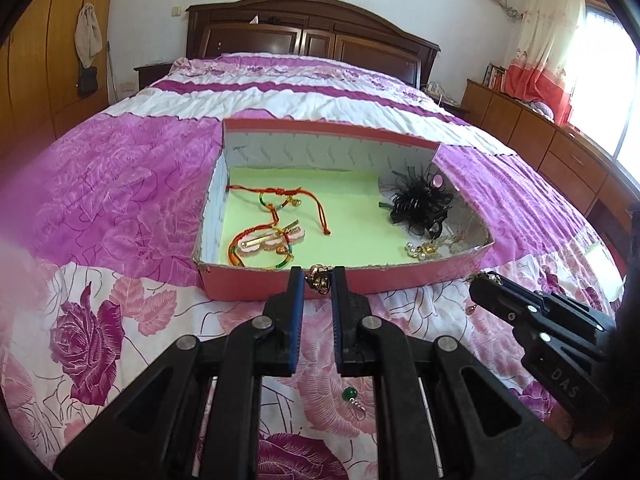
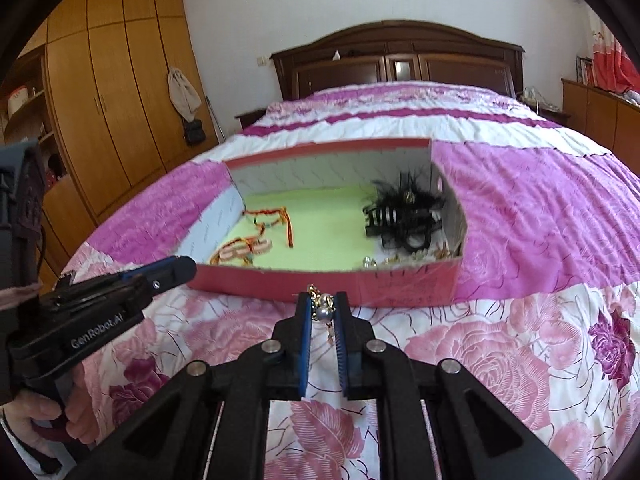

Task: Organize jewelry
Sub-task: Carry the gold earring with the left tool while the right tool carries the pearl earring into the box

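Note:
A shallow red box with a green floor lies on the bed; it also shows in the right wrist view. Inside it are corded bracelets, a black feathered hair clip and small gold pieces. My left gripper is shut on a gold jewelled ornament just short of the box's near wall. My right gripper is shut on a pearl drop earring in front of the box. A green bead earring lies on the bedspread under my left gripper.
The pink floral bedspread surrounds the box. A dark wooden headboard stands at the far end. A wooden wardrobe stands at the left and low cabinets at the right by the window.

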A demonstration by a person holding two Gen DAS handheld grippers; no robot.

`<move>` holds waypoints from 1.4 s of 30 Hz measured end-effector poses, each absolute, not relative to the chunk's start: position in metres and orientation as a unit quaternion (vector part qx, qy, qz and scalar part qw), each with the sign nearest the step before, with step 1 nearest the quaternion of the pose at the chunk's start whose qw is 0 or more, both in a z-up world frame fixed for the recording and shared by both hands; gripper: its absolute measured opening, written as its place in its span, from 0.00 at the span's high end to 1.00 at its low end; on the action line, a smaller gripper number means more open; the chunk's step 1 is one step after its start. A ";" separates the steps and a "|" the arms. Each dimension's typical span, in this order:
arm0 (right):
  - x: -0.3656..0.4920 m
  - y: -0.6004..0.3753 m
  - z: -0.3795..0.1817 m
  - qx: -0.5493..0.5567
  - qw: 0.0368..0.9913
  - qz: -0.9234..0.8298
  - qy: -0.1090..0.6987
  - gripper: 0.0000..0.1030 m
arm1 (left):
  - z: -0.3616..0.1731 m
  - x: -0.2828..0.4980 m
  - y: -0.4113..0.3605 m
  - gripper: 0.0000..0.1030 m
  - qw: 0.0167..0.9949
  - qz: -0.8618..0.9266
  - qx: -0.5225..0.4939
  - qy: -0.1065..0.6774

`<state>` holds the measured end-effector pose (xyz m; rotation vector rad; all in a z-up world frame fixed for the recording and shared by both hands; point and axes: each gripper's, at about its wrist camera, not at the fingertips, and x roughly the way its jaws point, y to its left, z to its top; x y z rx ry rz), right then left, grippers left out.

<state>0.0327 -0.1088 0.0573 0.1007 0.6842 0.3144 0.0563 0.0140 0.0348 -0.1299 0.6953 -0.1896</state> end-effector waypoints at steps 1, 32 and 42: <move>0.031 -0.109 0.060 0.050 0.930 0.154 0.329 0.88 | 0.036 0.055 0.014 0.95 0.935 -0.093 -0.064 0.337; 0.035 -0.119 0.093 0.063 0.961 0.140 0.230 0.88 | 0.068 0.061 0.007 0.95 0.970 -0.096 -0.053 0.216; 0.056 -0.122 0.092 0.074 0.964 0.133 0.219 0.88 | 0.068 0.080 0.008 0.95 0.976 -0.083 -0.044 0.196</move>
